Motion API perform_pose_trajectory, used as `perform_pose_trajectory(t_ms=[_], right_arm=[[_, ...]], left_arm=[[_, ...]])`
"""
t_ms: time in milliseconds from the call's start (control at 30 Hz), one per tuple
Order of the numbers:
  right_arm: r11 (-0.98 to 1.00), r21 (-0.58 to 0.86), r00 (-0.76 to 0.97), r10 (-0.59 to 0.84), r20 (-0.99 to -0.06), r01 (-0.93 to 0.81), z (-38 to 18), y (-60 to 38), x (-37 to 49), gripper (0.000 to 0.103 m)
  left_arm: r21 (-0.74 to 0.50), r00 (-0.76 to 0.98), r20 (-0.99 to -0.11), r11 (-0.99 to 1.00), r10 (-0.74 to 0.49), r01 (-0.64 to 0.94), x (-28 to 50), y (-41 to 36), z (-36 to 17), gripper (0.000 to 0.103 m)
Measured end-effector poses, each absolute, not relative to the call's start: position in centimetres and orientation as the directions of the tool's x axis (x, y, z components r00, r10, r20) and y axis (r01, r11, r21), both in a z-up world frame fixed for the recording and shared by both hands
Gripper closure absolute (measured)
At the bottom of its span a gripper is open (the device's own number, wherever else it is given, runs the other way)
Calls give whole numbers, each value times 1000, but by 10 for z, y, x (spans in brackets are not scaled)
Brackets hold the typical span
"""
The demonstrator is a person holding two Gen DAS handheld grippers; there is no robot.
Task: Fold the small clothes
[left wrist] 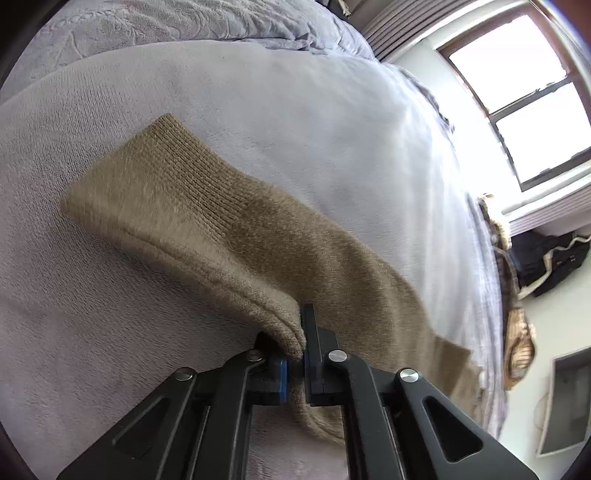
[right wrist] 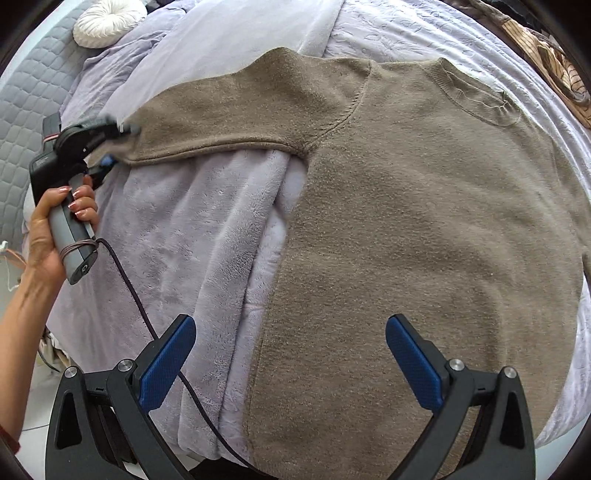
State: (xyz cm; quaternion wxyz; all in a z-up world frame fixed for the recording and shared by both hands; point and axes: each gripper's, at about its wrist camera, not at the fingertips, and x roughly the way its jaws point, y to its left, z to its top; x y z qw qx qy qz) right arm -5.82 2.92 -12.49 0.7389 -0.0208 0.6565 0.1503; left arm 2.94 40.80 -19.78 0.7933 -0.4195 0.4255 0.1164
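A tan knitted sweater [right wrist: 424, 229] lies spread flat on a lilac blanket, its left sleeve [right wrist: 229, 125] stretched out to the left. My left gripper [left wrist: 297, 354] is shut on the seam edge of that sleeve [left wrist: 207, 221] close to the ribbed cuff; the cloth bunches between its blue pads. In the right wrist view the same left gripper [right wrist: 118, 144] appears at the sleeve's end, held by a hand [right wrist: 55, 221]. My right gripper [right wrist: 291, 354] hangs open above the sweater's lower body, nothing between its fingers [right wrist: 413, 362].
The lilac fleece blanket [right wrist: 177, 240] covers a bed with a quilted grey cover [right wrist: 33, 110] and a white round cushion [right wrist: 107, 22] at the far left. A black cable [right wrist: 147, 325] trails from the left gripper. A window [left wrist: 517, 96] and a patterned cloth [right wrist: 546, 55] lie beyond.
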Motion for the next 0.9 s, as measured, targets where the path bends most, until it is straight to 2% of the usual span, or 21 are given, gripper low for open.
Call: perform_pose_trajectory(t_ms=[100,200,367,533,700,900], right_arm=[[954,180,106,210,-972,-240,-124,23,-59,0],[955,196,142,231,-963,-224,-118,8,-59,0],[960,213,196,247,-949,-179,-111,-29,-52,0],[974,206,253,224,-941,-95,-103,-90,-38,0],[982,185,292,170,-941,23,-103,-168,-26,0],[977,130,279,79,-957,167,-127,-254,-18,0]], left_arm=[[-544,653,-744,696,-141,-469,25,398,-173,97],[-555,710,-685,750,-165,-361,34,374,-138,97],[-552,747,-605,821,-276,-145,67,289,-81,97],[-545,711,-563,836,-421,63,106,177,-52,97],[-506,584,-620,836,-524,213,142,46,-70,97],[-377,410,-782,880,-470,290,143,-67,-135,97]])
